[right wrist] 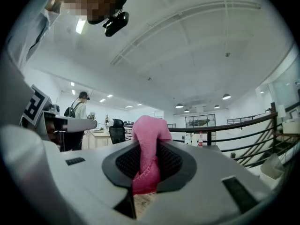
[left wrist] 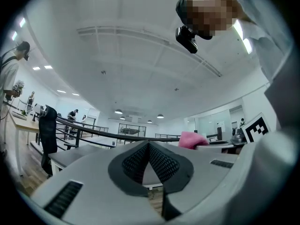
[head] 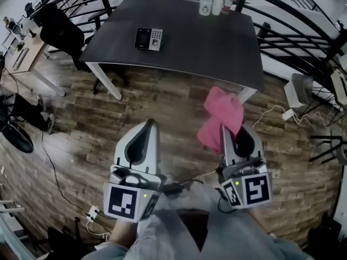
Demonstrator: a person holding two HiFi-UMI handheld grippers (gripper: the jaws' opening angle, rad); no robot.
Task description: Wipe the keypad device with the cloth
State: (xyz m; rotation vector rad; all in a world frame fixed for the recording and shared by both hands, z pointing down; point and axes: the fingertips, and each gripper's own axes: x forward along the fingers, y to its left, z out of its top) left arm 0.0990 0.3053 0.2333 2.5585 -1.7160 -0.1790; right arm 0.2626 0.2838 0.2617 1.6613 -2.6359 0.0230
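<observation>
Wood-plank floor (head: 81, 118) fills most of the head view, and the dark table (head: 217, 42) stands ahead on it, at the top of that view. Both tools are held low over the floor, well short of the table's near edge. On the left side, the left gripper (head: 150, 124) points forward toward the table, and its own view shows the two dark ribbed pads (left wrist: 161, 163) meeting at their tips, pressed together with nothing between them, only a small triangular gap lower down where floor and table leg show through. Over on the right, the right gripper (right wrist: 147, 146) has its jaws clamped on the pink cloth (head: 222, 118); in the right gripper view the fabric runs down between the ribbed pads, bunched above them and poking out below, and the pads sit only as far apart as the folded fabric forces them. From the head view the cloth rises in a crumpled lump past the jaw tips, in the air over the floor near the table's front right leg. The keypad device (head: 149, 38) lies flat on the tabletop, left of centre, dark screen at its left and grey keys at its right, well apart from both grippers and from the cloth. Farther back, a cluster of small bottles (head: 214, 3) stands at the table's far edge.
</observation>
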